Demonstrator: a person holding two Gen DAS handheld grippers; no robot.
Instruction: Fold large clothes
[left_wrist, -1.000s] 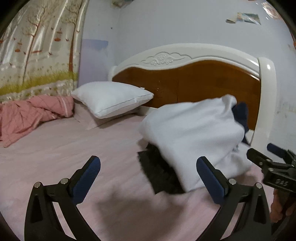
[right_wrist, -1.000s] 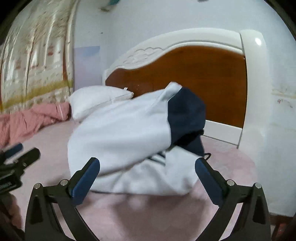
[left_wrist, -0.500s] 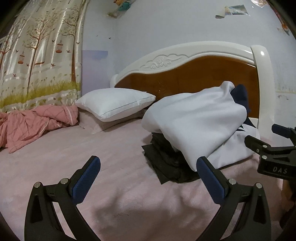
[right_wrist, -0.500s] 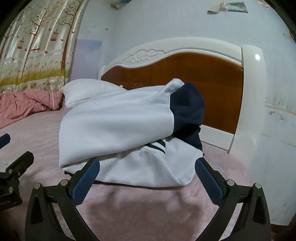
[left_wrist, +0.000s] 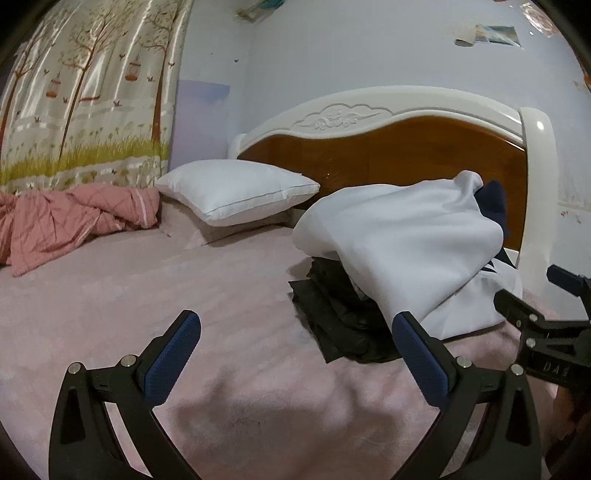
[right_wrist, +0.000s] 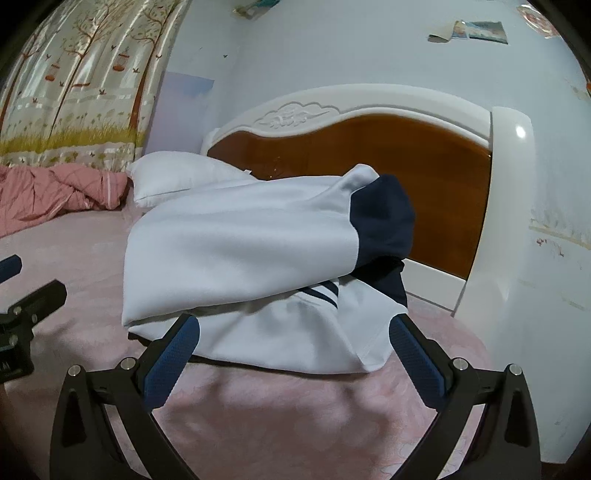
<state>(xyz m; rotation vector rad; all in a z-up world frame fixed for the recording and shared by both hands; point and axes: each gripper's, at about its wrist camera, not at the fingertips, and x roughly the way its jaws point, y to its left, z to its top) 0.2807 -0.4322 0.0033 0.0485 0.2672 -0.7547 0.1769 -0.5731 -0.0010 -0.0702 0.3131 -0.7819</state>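
Room: pink bed (left_wrist: 155, 302) against a white-and-wood headboard (left_wrist: 388, 147), tree-print curtain (left_wrist: 81, 96) at left, white pillow (left_wrist: 236, 192) and pink quilt (left_wrist: 62, 221) near it.
Garment: my white garment (right_wrist: 240, 251) with navy sleeve (right_wrist: 380, 218) lies folded over itself on the bed by the headboard, on top of a black garment (left_wrist: 340, 317).
Left claw (left_wrist: 295, 354): I hold it low and level over bare sheet, pads spread wide, gripping nothing, the clothes just ahead to its right.
Right claw (right_wrist: 291, 350): I hold it level before the white hem, pads spread wide, holding nothing.
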